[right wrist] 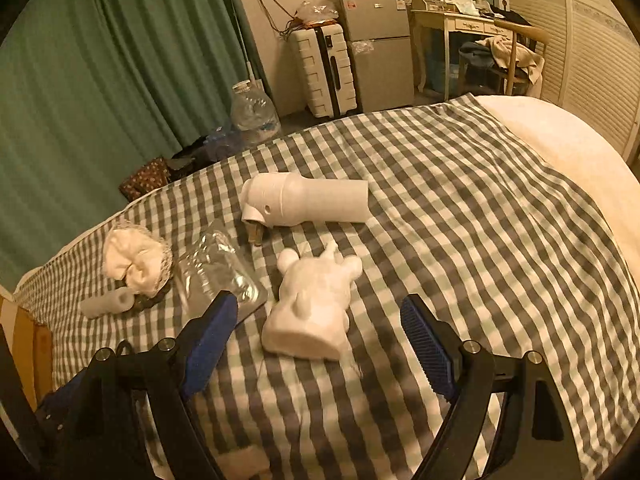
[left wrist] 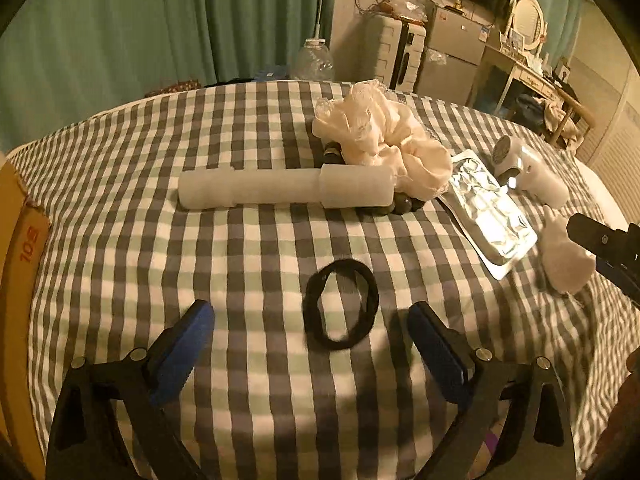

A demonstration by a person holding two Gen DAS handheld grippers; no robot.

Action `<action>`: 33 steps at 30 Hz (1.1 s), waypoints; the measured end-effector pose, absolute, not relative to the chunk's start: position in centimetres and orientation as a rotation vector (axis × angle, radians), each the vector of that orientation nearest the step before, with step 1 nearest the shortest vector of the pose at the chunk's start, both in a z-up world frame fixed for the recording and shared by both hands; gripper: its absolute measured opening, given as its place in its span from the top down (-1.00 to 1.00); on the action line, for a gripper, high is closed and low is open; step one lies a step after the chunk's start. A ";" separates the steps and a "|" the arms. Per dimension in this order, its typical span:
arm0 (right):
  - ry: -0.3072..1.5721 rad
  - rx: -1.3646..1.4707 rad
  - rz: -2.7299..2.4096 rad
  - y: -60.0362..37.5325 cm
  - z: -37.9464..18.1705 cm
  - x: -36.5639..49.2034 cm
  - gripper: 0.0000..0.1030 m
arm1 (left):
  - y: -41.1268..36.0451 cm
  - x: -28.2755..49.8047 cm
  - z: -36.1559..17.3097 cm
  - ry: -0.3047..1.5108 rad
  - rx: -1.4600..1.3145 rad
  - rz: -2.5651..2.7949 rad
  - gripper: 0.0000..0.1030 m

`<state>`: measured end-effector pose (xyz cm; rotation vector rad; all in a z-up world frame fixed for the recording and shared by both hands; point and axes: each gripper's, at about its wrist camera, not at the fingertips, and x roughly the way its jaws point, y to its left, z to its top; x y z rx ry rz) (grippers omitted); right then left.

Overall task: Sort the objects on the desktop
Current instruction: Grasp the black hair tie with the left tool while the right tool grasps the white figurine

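Right hand-held gripper point(right wrist: 318, 338) spread wide, white figurine point(right wrist: 310, 308) lying lengthwise between fingers

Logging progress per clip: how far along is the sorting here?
Nothing looks sorted yet. Both grippers are open and empty: the left gripper frames the black hair band, the right gripper the white figurine. Still loose on the checked cloth: roller, scrunchie, blister pack, lint shaver.

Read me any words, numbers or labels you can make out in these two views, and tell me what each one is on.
"10", followed by a character too blurred to read: printed in red on the cardboard box at the left edge.
Stickers on the grey fridge: too small to read.
Nothing else carries legible text.
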<state>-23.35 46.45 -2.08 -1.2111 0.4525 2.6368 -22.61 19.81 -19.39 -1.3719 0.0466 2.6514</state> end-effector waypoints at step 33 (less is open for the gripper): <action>0.501 -1.210 2.831 42.0 4.9 -16.2 0.05 | 16.4 -15.3 -6.3 0.068 -1.159 2.644 0.85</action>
